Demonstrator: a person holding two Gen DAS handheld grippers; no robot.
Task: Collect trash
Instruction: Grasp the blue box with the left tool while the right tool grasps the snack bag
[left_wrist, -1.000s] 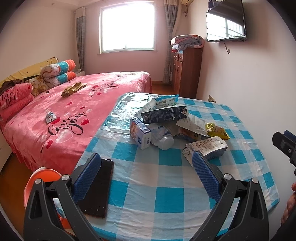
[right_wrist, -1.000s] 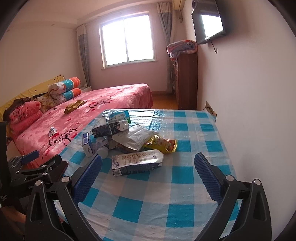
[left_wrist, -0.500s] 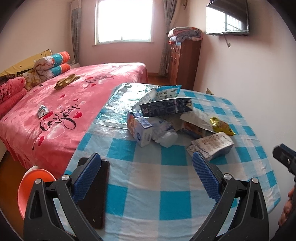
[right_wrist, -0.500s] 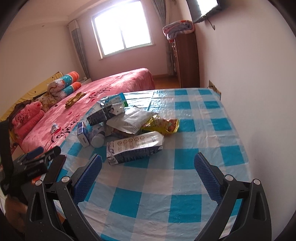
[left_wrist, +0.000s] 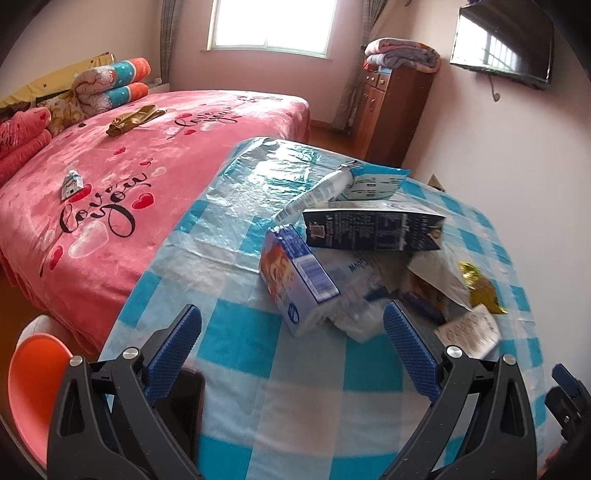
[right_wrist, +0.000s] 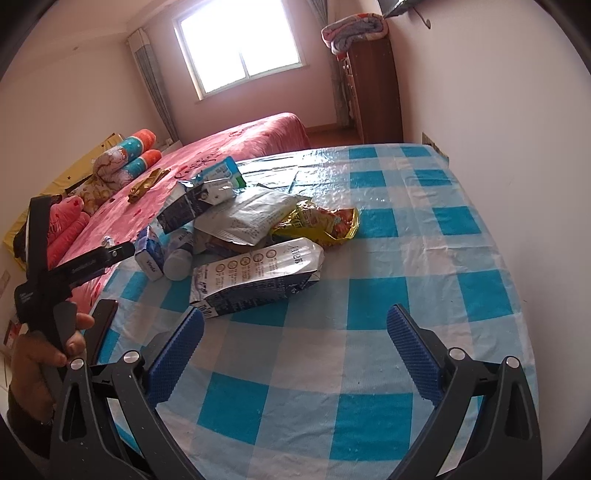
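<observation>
Basically the trash pile (right_wrist: 255, 236) sat mid-counter (right_wrist: 424, 332), toward the bed (left_wrist: 110, 192) side: empty cartons, foil bags, a plastic bottle. All looked light, crushable, and the film slippery. The small blue box (left_wrist: 295, 280) looked stiffest, so best gripped across its narrow faces; the flattened milk carton (right_wrist: 258, 277) by an edge. Left tongs (left_wrist: 291, 349) were spread wide, holding nothing, just short of the box. Right tongs (right_wrist: 295, 350) were equally wide, empty, above the cloth.
</observation>
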